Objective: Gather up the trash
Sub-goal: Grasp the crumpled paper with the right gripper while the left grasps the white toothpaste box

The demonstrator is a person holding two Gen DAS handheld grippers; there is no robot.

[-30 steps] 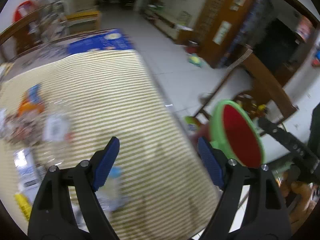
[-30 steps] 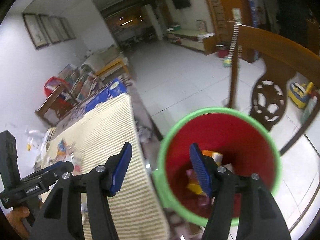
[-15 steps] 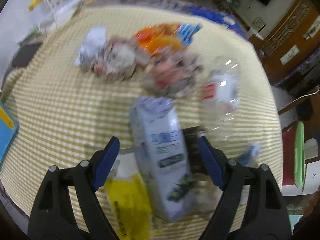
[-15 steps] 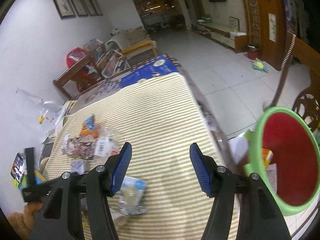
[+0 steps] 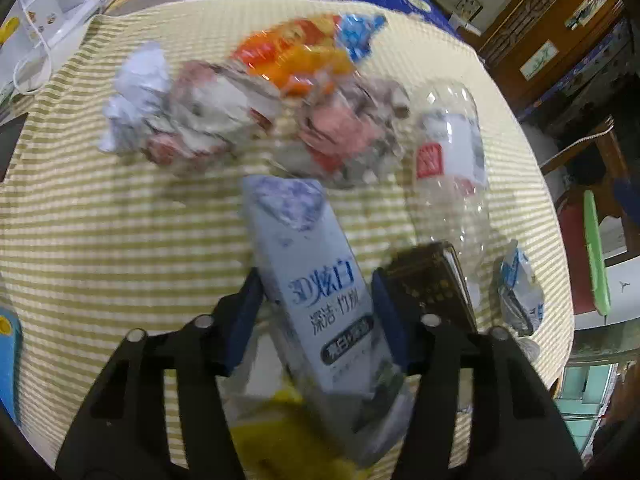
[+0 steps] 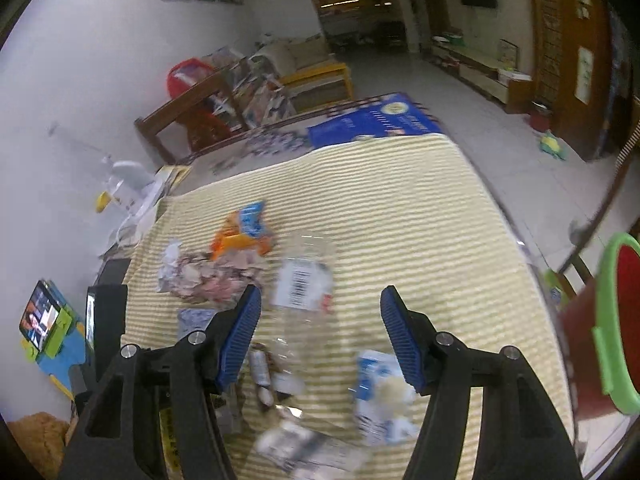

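Trash lies on a yellow striped tablecloth (image 5: 100, 208). My left gripper (image 5: 318, 308) has its blue pads on both sides of a pale blue toothpaste box (image 5: 312, 276), closed onto it. Near it lie a clear plastic bottle (image 5: 452, 168), a dark box (image 5: 432, 284), crumpled paper (image 5: 136, 92), an orange wrapper (image 5: 304, 56) and a blue-white packet (image 5: 520, 292). My right gripper (image 6: 320, 332) is open and empty above the bottle (image 6: 304, 288) and the packet (image 6: 380, 392). The red bin with a green rim (image 6: 612, 320) stands off the table's right edge.
A white device with a cable (image 5: 44, 28) sits at the table's far left corner. A blue board (image 6: 376, 124) lies at the far end. A phone on a stand (image 6: 42, 316) is at the left. Wooden chairs (image 6: 192, 120) stand around the table.
The left gripper swung from the bin side to the trash pile and closed in around the toothpaste box. The right gripper turned from over the bin to face the table.
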